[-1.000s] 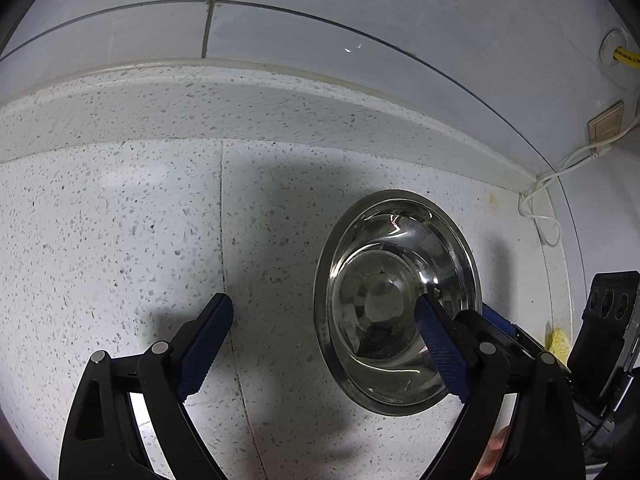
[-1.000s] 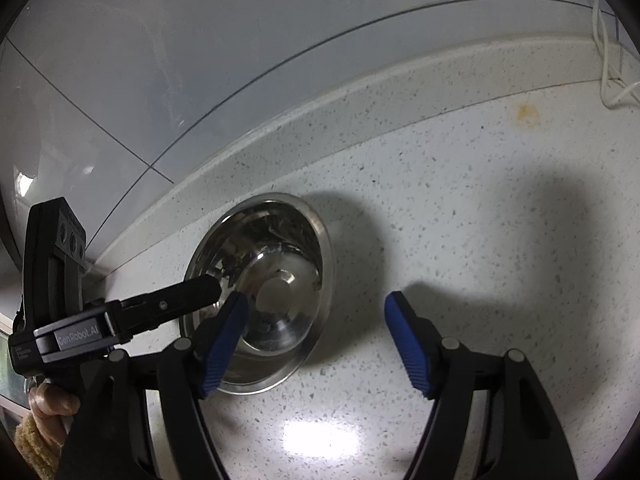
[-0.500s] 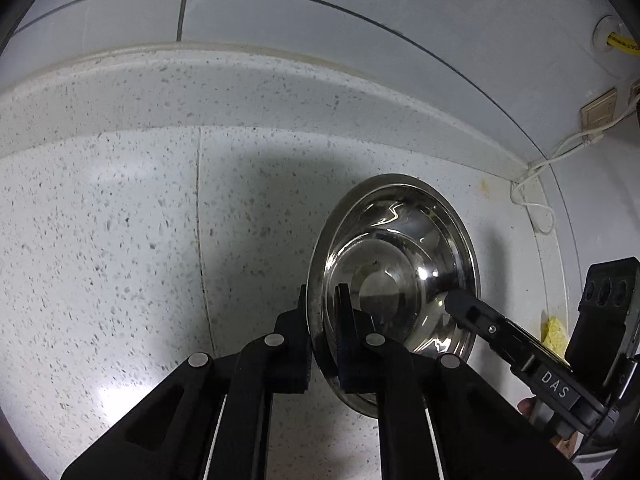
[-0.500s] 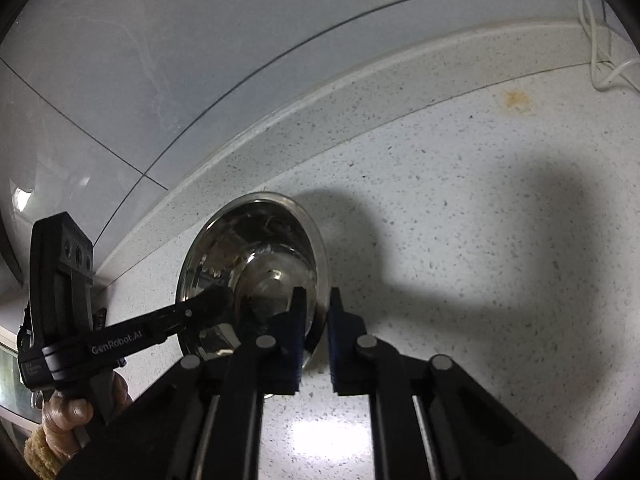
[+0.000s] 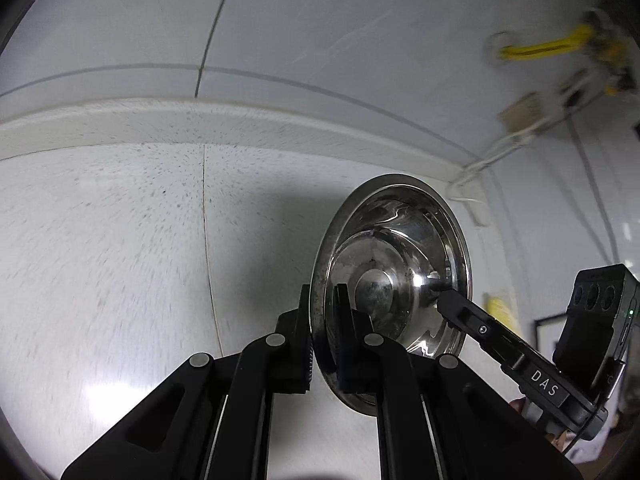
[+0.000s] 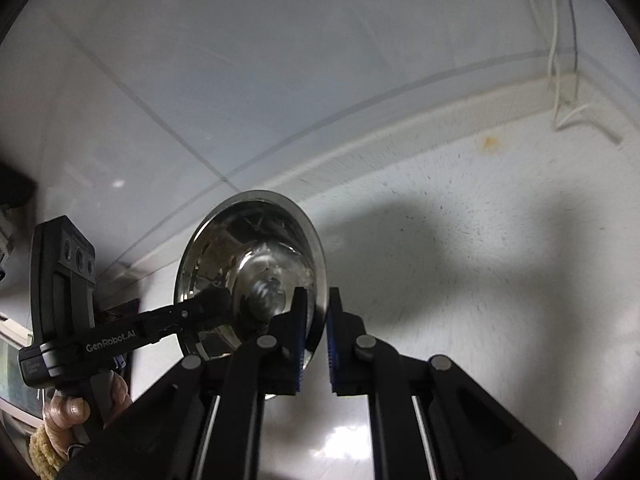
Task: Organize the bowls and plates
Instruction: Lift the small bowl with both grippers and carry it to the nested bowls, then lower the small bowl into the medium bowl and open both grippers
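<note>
speckled white bench (image 5: 120,264) under pale wall tiles (image 5: 320,32), white cables (image 6: 560,60) in far right corner. steel bowl (image 5: 396,276) held above bench, tilted up on edge, hollow facing cameras. left claw (image 5: 322,332) clamped tight on bowl's left rim; right claw (image 6: 316,332) clamped tight on its right rim. person's hand (image 6: 68,408) wrapped round left claw's handle, near left.

Motion-blurred yellow fitting (image 5: 548,46) and wall socket (image 5: 524,110), details illegible.

left gripper (image 5: 322,332): clamped on bowl (image 5: 400,264) left rim | right gripper (image 6: 314,332): clamped on opposite rim, both angled downward
</note>
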The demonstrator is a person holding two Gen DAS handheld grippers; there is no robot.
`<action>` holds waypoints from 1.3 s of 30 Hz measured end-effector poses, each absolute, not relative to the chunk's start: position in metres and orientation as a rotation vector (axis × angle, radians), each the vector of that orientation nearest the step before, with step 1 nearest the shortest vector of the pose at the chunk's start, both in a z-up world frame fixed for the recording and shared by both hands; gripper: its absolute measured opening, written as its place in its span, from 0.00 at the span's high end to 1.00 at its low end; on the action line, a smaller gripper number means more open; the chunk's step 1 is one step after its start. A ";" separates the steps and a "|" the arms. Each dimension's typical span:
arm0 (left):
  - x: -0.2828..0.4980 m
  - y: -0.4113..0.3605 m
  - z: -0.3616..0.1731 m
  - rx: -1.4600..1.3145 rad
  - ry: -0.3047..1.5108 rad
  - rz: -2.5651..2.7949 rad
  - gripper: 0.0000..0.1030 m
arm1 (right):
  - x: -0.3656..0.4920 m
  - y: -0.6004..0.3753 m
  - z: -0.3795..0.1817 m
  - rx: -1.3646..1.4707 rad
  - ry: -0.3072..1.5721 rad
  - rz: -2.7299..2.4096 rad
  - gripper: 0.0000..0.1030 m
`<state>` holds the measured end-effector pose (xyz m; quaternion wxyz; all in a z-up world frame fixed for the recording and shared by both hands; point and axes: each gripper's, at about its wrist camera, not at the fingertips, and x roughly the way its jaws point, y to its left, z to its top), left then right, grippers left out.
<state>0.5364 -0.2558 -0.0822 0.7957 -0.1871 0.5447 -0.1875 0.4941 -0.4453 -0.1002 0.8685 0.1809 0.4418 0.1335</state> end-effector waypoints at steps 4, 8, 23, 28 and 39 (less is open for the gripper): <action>0.489 -0.239 -0.036 -0.425 1.127 -0.442 0.94 | 0.437 -0.435 -0.057 0.353 0.870 0.298 0.92; 0.437 -0.231 0.001 -0.430 1.083 -0.479 0.94 | 0.373 -0.427 -0.028 0.327 0.837 0.307 0.92; 0.292 -0.192 -0.065 -0.539 1.218 -0.433 0.94 | 0.255 -0.411 -0.104 0.398 1.044 0.352 0.92; 0.287 -0.201 -0.123 -0.539 1.326 -0.354 0.94 | 0.267 -0.411 -0.158 0.398 1.175 0.328 0.92; 0.295 -0.223 -0.157 -0.556 1.389 -0.299 0.94 | 0.257 -0.414 -0.196 0.432 1.258 0.338 0.92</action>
